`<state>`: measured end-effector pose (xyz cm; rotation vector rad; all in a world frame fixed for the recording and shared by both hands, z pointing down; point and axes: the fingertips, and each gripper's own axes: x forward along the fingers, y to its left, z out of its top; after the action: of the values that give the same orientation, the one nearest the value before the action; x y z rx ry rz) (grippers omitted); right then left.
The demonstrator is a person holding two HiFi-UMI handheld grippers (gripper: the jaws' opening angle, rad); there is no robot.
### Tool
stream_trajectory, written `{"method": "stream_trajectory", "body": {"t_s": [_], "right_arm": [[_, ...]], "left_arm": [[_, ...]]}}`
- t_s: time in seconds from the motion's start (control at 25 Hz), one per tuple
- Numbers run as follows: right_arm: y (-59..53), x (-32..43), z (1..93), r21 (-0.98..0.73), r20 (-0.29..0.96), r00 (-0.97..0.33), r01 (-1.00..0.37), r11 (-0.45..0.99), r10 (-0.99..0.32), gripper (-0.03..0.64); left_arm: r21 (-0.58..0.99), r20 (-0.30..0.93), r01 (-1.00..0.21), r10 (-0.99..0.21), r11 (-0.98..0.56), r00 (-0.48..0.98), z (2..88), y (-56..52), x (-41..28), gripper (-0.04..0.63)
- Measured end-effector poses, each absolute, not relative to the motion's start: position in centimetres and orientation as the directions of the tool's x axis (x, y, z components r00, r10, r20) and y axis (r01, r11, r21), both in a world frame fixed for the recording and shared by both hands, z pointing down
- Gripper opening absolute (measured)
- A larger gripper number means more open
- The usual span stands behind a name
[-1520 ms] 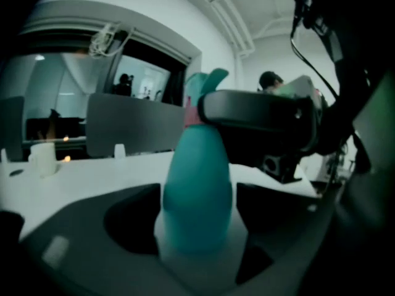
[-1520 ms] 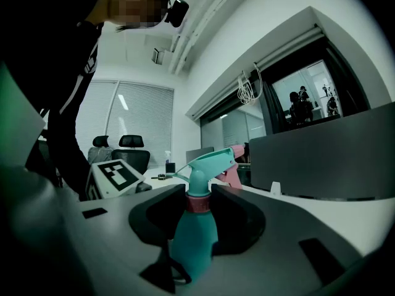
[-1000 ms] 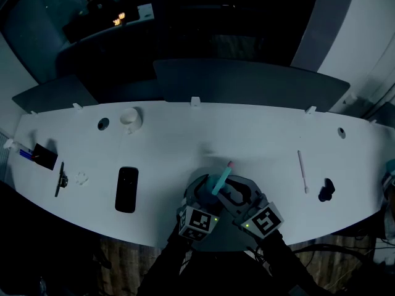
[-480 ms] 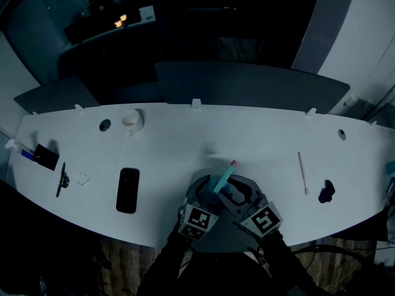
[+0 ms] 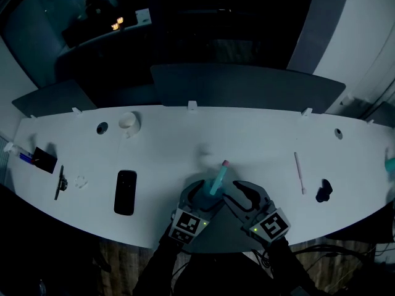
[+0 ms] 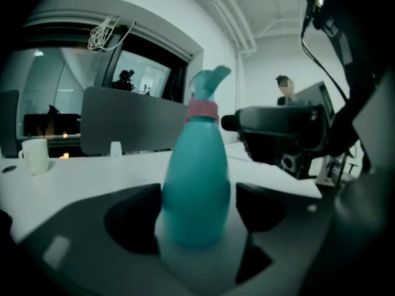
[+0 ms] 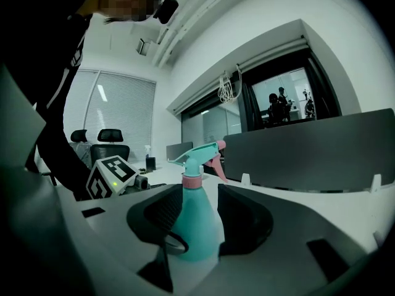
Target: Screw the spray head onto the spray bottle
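A teal spray bottle (image 5: 215,182) stands near the white table's (image 5: 166,147) front edge. Its spray head (image 7: 200,155), with a pink collar and pink trigger, sits on the neck. My left gripper (image 5: 203,196) is shut around the bottle's lower body (image 6: 196,190), one jaw on each side. My right gripper (image 5: 239,193) is just right of the bottle. Its jaws have just been opening. In the right gripper view the bottle (image 7: 196,224) shows between the right gripper's (image 7: 200,217) jaws but beyond them, and its pads do not press on it.
A black phone (image 5: 125,192) lies to the left. A white cup (image 5: 128,121) stands at the back left. A white stick (image 5: 299,172) and a small black object (image 5: 323,191) lie to the right. Small items (image 5: 43,160) sit at the left edge. A grey partition (image 5: 247,85) runs behind.
My right gripper has drawn back to the right, away from the bottle, with its jaws wider. The bottle stays in my left gripper, nearly where it was.
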<state>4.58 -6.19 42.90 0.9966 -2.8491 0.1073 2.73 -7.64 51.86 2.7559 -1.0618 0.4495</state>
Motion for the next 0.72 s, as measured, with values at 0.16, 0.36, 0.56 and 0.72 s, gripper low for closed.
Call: {"method": "stream_trajectory", "body": {"t_s": [0.16, 0.36, 0.56, 0.72], "right_arm": [[-5.8, 4.9, 42.9, -0.045, 0.141, -0.778, -0.622, 0.782, -0.612, 0.16], [-5.7, 5.1, 42.7, -0.038, 0.145, -0.771, -0.631, 0.775, -0.62, 0.189], [-5.5, 5.3, 42.2, 0.013, 0.146, -0.75, -0.651, 0.759, -0.646, 0.187], [-5.3, 5.1, 42.2, 0.076, 0.149, -0.716, -0.679, 0.73, -0.682, 0.141]], "left_arm": [[0.051, 0.329, -0.666, -0.618, -0.744, 0.714, 51.5, -6.7, 2.2, 0.408], [0.064, 0.303, -0.695, -0.65, -0.716, 0.698, 49.8, -5.8, -0.1, 0.439], [0.007, 0.237, -0.794, -0.771, -0.608, 0.592, 46.8, -5.6, -4.0, 0.407], [-0.036, 0.178, -0.858, -0.848, -0.513, 0.499, 44.7, -5.6, -5.5, 0.235]]}}
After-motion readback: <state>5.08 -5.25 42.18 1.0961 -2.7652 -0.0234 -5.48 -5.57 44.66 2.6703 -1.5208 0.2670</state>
